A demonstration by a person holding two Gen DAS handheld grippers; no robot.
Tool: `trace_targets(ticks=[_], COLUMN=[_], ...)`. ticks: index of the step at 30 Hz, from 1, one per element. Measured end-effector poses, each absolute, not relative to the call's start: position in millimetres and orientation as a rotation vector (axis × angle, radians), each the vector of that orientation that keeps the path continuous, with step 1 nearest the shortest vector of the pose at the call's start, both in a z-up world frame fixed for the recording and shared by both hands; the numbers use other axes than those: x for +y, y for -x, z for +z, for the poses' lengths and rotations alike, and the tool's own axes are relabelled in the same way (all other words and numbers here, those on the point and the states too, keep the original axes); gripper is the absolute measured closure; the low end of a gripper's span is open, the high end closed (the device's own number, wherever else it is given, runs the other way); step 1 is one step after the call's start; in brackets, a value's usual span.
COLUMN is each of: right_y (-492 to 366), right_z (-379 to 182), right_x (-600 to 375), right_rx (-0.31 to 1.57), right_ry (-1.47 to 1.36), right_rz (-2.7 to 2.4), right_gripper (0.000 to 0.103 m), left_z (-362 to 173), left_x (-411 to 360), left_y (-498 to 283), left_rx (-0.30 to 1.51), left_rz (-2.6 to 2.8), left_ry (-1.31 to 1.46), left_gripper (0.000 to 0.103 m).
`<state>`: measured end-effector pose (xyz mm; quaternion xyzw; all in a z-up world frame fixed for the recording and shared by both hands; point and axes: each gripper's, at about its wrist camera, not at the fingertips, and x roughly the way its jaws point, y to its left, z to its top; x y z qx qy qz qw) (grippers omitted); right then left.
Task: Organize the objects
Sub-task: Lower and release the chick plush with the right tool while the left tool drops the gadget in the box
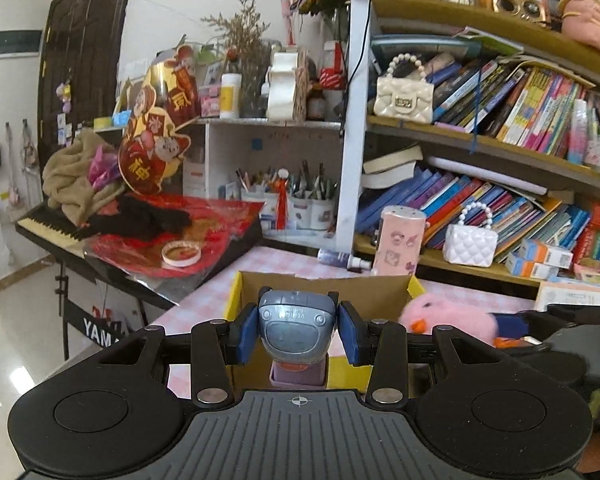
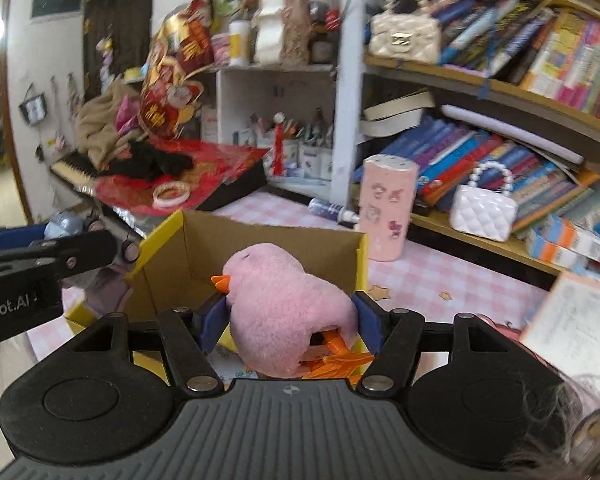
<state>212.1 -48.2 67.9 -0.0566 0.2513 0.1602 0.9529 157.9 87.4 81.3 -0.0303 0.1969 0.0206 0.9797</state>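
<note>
A grey-blue toy robot point(image 1: 296, 328) with a lilac base sits between the blue pads of my left gripper point(image 1: 298, 330), which is shut on it just in front of an open cardboard box point(image 1: 324, 284) with yellow flaps. My right gripper point(image 2: 290, 320) is shut on a pink plush chick point(image 2: 280, 304) with an orange beak and feet, held over the near edge of the same box point(image 2: 204, 248). In the left wrist view the chick point(image 1: 452, 316) shows to the right. The left gripper's arm point(image 2: 48, 256) and the robot point(image 2: 66, 224) show at the left of the right wrist view.
The box stands on a pink checked tablecloth point(image 2: 428, 276). Behind it are a pink cylinder point(image 2: 386, 208), a small spray bottle point(image 2: 332, 208), a white quilted bag point(image 2: 482, 208) and shelves of books. A keyboard point(image 1: 56, 232) piled with cloth and red paper lies left.
</note>
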Motion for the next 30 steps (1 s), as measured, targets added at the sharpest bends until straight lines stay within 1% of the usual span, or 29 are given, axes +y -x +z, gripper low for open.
trace_targets(ticks=[7, 13, 15, 17, 26, 27, 29, 30], right_y=[-246.3, -267.1, -269.5, -270.8, -273.2, -272.8, -269.7, -267.1], right_z=[38.4, 16.8, 14.9, 13.9, 13.0, 13.5, 14.7, 15.7], right_x=[-34.0, -32.1, -30.2, -26.0, -27.8, -27.7, -28.3, -29.3], right_rx=[0.583, 0.724, 0.723, 0.723, 0.718, 0.716, 0.71, 0.705], right_ry=[0.218, 0.169, 0.178, 0.197, 0.214, 0.216, 0.216, 0.213], right_rz=[0.424, 0.492, 0.504, 0.51, 0.545, 0.537, 0.502, 0.492], right_gripper=[0.039, 0.039, 0.042, 0.042, 0.037, 0.035, 0.034, 0.034], left_z=[64.0, 46.8, 42.0, 36.8, 18.9, 18.7, 19.6, 20.6], left_x=[84.4, 84.9, 87.3, 90.3, 101.0, 102.1, 103.0, 103.3], left_y=[-179.1, -198.1, -202.3, -207.3, -219.0, -219.3, -217.4, -214.7], left_rx=[0.468, 0.541, 0.556, 0.577, 0.652, 0.657, 0.66, 0.651], left_rz=[0.09, 0.113, 0.113, 0.108, 0.101, 0.099, 0.104, 0.098], left_ry=[0.051, 0.017, 0.035, 0.06, 0.124, 0.125, 0.109, 0.104], left_gripper=[0.063, 0.063, 0.063, 0.063, 0.062, 0.062, 0.059, 0.052])
